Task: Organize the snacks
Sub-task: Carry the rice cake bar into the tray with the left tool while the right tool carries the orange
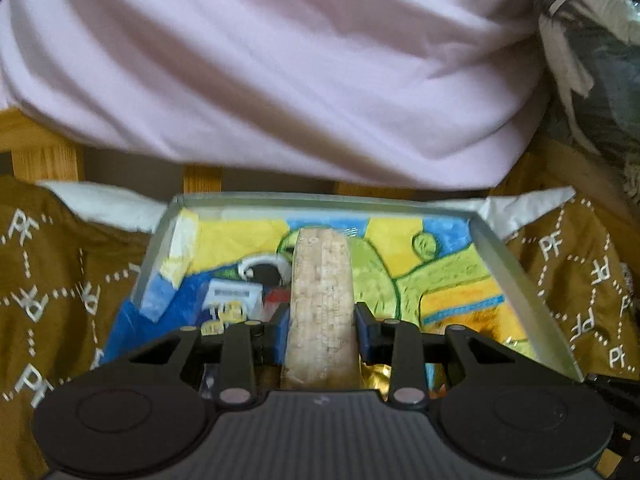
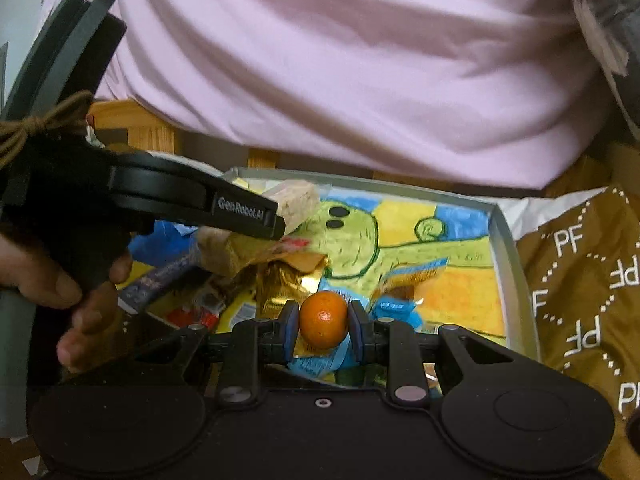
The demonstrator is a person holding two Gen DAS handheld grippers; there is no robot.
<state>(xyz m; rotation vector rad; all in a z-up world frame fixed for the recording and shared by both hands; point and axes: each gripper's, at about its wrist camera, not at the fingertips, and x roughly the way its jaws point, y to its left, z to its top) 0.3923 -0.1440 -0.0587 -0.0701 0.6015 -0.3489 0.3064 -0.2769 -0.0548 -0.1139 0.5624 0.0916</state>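
Pinched between right gripper (image 2: pixel 323 326) pads: small orange (image 2: pixel 323 319), over blue wrappers (image 2: pixel 394 309) half hidden behind the fingers. Clamped between left gripper (image 1: pixel 321 326) pads: pale crumbly bar (image 1: pixel 322 300), near end cut off by the body, far end over the tray (image 1: pixel 516 280). Beyond the left finger: blurred packets (image 1: pixel 230 300), unreadable. Ahead: pink shirt (image 1: pixel 280 60).

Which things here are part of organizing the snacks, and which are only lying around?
Part of the job:
- pale snack bar, held in the left tool
- small orange, held in the right tool
- box with the cartoon drawing
- loose wrappers in it

Lying around:
- brown patterned cloth
- wooden frame
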